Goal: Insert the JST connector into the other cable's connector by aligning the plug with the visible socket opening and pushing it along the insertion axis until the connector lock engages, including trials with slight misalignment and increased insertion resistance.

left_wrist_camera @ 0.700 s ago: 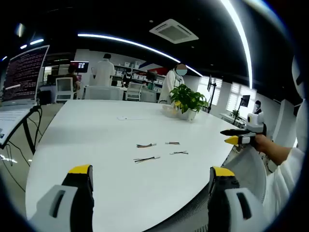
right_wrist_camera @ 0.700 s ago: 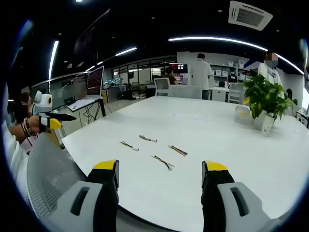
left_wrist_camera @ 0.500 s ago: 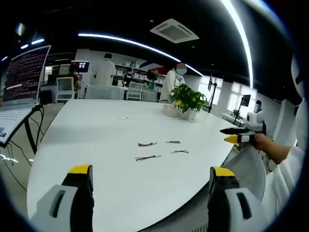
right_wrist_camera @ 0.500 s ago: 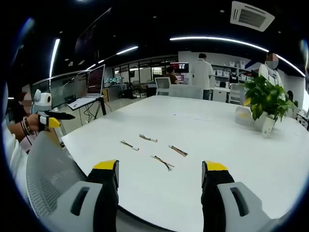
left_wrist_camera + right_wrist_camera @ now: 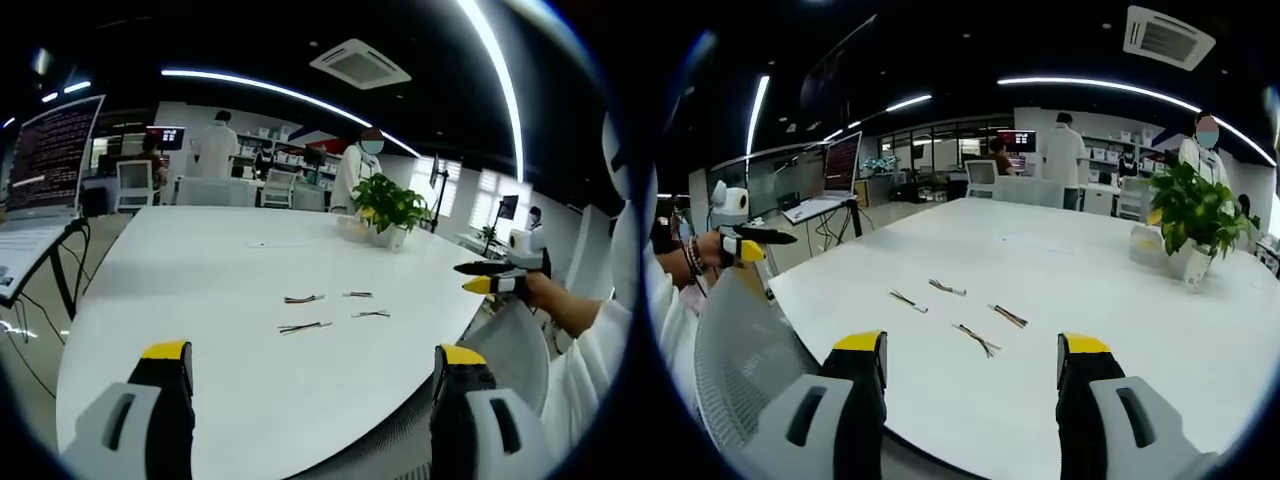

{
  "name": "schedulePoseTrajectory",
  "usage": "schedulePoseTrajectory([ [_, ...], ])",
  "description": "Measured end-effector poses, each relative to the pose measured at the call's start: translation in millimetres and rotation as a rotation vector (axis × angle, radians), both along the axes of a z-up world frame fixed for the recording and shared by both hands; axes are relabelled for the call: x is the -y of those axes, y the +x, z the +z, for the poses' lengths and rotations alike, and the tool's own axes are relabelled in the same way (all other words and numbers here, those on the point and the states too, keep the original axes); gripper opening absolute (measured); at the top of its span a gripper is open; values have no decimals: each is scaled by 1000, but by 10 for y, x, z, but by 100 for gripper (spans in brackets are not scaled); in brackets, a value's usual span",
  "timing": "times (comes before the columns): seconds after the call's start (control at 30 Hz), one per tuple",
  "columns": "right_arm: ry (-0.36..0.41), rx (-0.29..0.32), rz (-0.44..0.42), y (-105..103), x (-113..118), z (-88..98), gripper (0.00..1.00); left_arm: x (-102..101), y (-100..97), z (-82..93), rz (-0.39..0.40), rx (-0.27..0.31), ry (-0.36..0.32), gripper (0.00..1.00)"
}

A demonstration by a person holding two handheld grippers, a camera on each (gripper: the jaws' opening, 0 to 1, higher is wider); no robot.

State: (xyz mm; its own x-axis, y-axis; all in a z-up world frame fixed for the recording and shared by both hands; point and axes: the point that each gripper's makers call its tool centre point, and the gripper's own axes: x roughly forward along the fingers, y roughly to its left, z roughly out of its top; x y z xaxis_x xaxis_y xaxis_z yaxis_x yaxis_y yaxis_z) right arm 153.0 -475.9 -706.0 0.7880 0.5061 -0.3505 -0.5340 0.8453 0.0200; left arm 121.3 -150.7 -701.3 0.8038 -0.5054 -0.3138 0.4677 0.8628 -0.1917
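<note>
Left gripper view: left gripper point(image 5: 312, 385) with jaws apart, empty; four short cables point(image 5: 328, 309) on white table point(image 5: 200, 260), well ahead, nearer than the plant point(image 5: 388, 208).

Right gripper view: right gripper point(image 5: 970, 375) likewise spread and empty; cables point(image 5: 960, 305) ahead and slightly left, long axes lying mostly crosswise, nearest one point(image 5: 978, 339) probably within easier reach of this hand.

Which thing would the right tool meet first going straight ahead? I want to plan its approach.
Probably the cable lying nearest on the white table, roughly centred between the open jaws of the right tool. Height above the table is unclear, so it might pass over it.
</note>
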Motion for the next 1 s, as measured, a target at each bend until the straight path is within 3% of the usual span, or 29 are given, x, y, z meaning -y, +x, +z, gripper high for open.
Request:
schedulePoseTrajectory([
  [1.0, 8, -29, -28, -77, 167, -131, 66, 157, 28, -60, -11, -15, 6, 99],
])
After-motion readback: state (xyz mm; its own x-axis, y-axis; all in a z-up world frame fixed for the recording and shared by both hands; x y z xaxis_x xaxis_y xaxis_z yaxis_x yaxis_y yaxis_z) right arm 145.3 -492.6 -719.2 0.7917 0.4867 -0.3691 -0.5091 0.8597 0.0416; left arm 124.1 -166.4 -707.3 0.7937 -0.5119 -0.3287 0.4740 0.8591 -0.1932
